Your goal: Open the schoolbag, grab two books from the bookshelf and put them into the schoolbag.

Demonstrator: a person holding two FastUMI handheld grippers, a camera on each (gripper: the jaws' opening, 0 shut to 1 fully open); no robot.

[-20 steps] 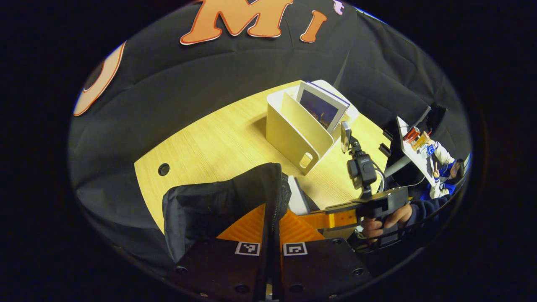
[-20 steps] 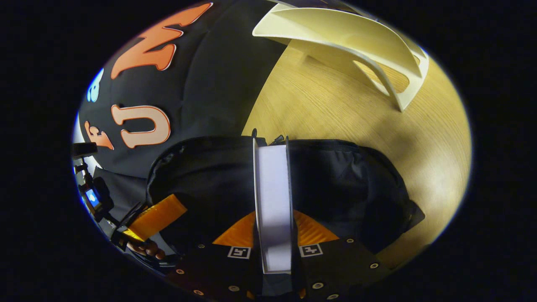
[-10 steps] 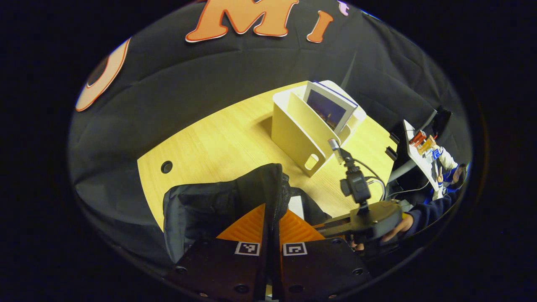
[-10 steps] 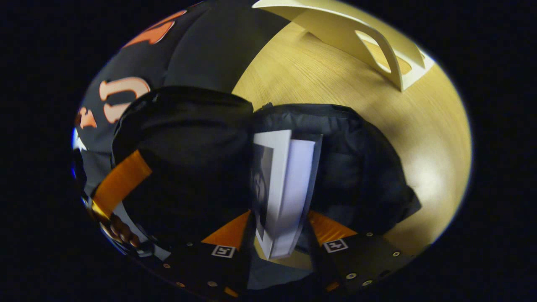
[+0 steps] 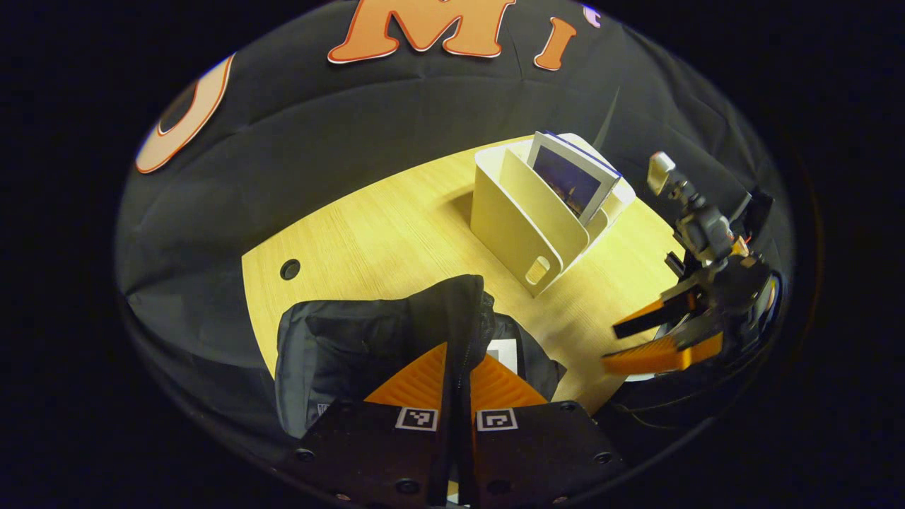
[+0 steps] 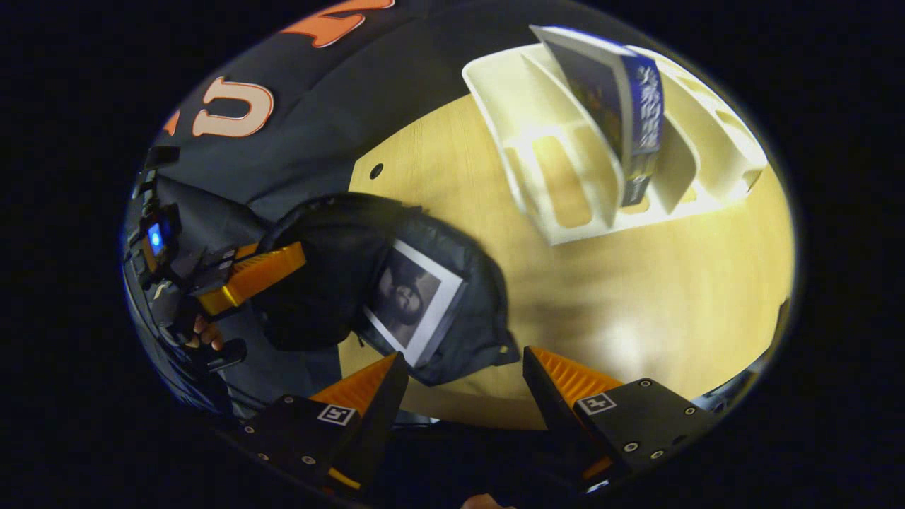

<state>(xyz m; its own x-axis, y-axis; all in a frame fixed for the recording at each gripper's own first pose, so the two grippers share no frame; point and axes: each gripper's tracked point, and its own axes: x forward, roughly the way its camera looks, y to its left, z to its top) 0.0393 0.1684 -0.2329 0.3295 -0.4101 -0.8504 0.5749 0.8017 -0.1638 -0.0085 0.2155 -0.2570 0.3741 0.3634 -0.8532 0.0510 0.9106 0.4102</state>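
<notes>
Nothing legible as a plain word or number. White characters run down the blue spine of the book [image 6: 640,106] standing in the bookshelf [image 6: 537,92], too warped and small to read. Square black-and-white coded markers, without letters, sit one on each finger of the left gripper [image 5: 458,353] and one on each finger of the right gripper [image 6: 464,355]. A small pale tag low on the schoolbag [image 5: 353,346] is too blurred to make out. Any lettering on the grey picture cover of the second book [image 6: 413,300], lying in the schoolbag, is too small to tell.
</notes>
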